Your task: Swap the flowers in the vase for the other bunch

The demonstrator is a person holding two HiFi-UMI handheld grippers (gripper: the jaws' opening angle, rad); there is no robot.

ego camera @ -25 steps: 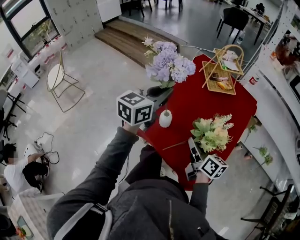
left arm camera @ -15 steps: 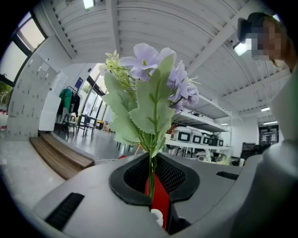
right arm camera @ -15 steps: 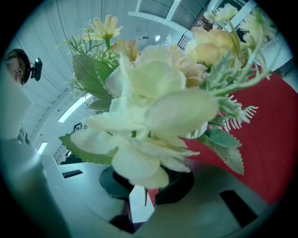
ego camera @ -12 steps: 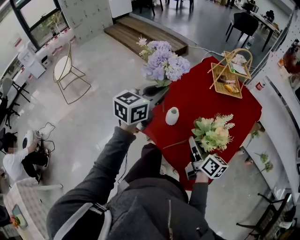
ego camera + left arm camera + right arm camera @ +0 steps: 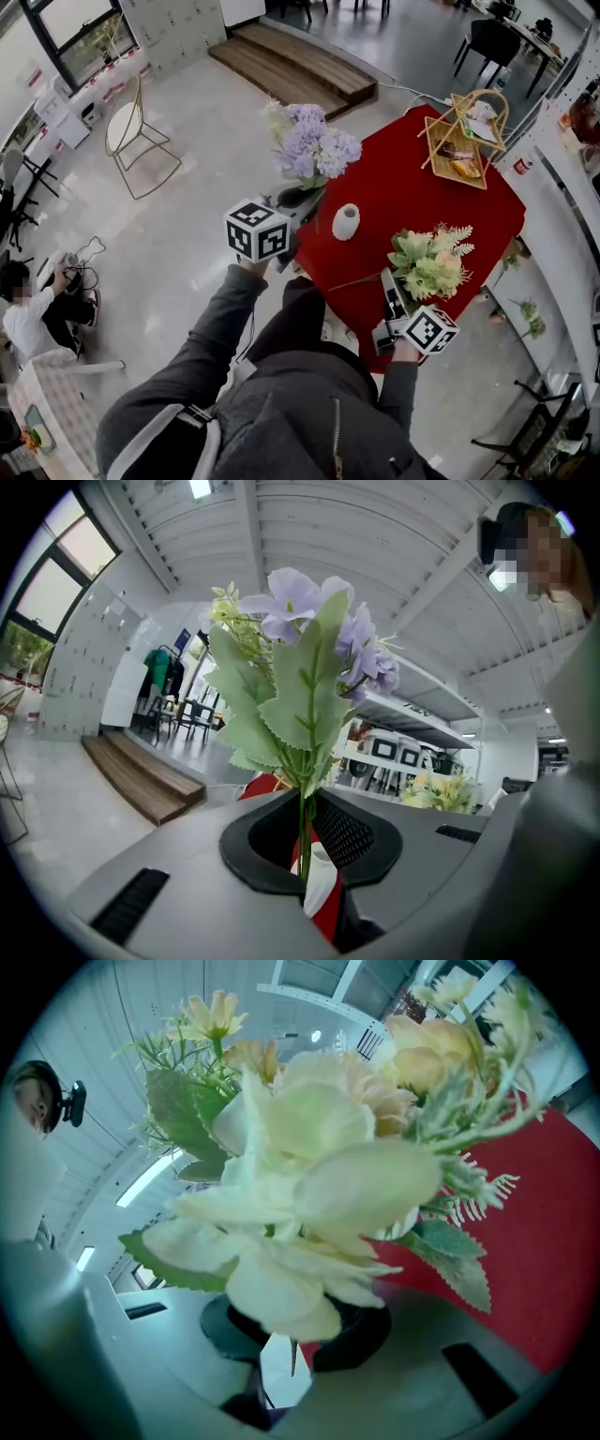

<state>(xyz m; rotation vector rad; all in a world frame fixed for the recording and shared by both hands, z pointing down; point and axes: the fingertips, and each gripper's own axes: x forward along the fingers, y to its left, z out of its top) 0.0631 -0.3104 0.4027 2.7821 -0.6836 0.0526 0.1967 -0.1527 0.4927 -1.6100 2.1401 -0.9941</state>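
My left gripper (image 5: 302, 199) is shut on the stems of a purple flower bunch (image 5: 309, 145), which it holds upright over the left edge of the red table (image 5: 469, 211). In the left gripper view the green stem (image 5: 304, 832) runs down between the jaws, under the leaves and purple blooms (image 5: 309, 621). A small white vase (image 5: 346, 222) stands empty on the table, just right of that gripper. My right gripper (image 5: 387, 279) is shut on a cream and green bunch (image 5: 429, 262) near the table's front edge. Its blooms (image 5: 309, 1166) fill the right gripper view.
A wicker basket (image 5: 464, 141) with small items stands at the table's far end. Left of the table are a wooden step (image 5: 291, 66) and a gold wire chair (image 5: 131, 141). A person (image 5: 28, 319) sits on the floor at far left. Shelving lines the right side.
My left gripper has carried the purple bunch down and to the left, away from the vase. The right gripper and its cream bunch have stayed put.
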